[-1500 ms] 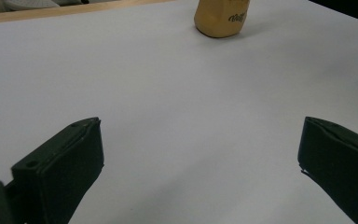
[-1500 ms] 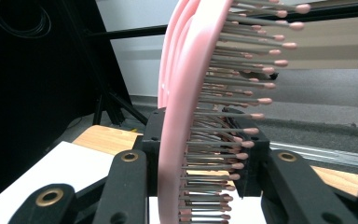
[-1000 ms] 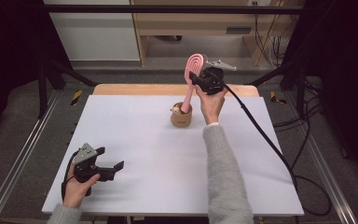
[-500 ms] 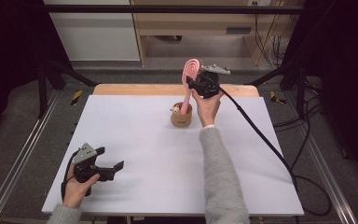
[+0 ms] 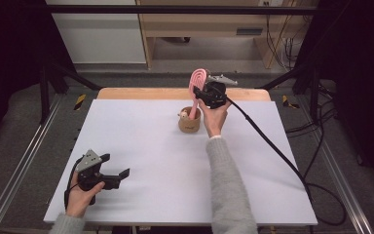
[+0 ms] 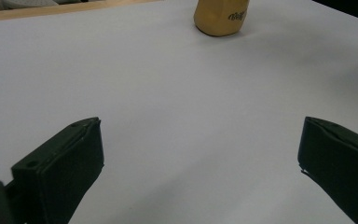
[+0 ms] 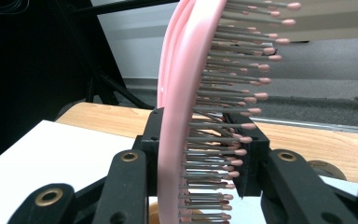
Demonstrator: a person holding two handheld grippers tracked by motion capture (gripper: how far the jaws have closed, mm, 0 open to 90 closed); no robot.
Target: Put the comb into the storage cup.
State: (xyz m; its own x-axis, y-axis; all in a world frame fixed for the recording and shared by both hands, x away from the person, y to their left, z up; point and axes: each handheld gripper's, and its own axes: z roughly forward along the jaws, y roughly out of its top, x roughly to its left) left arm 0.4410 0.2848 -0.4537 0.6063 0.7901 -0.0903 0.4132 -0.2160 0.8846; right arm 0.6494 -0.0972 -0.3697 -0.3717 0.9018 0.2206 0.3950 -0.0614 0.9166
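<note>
A pink hairbrush stands upright with its handle in a small tan cup near the back middle of the white table. My right gripper is shut on the brush's head; in the right gripper view the jaws clamp the pink head and its bristles from both sides. My left gripper rests at the front left of the table, open, with nothing between its fingers. The left gripper view shows the tan cup far ahead.
A black cable trails from the right gripper across the table's right side to the floor. A wooden strip edges the table's back. Metal rails and dark frame posts flank the table.
The right gripper with the brush has shifted slightly left and turned, bringing the brush more upright over the cup. The left gripper has stayed put.
</note>
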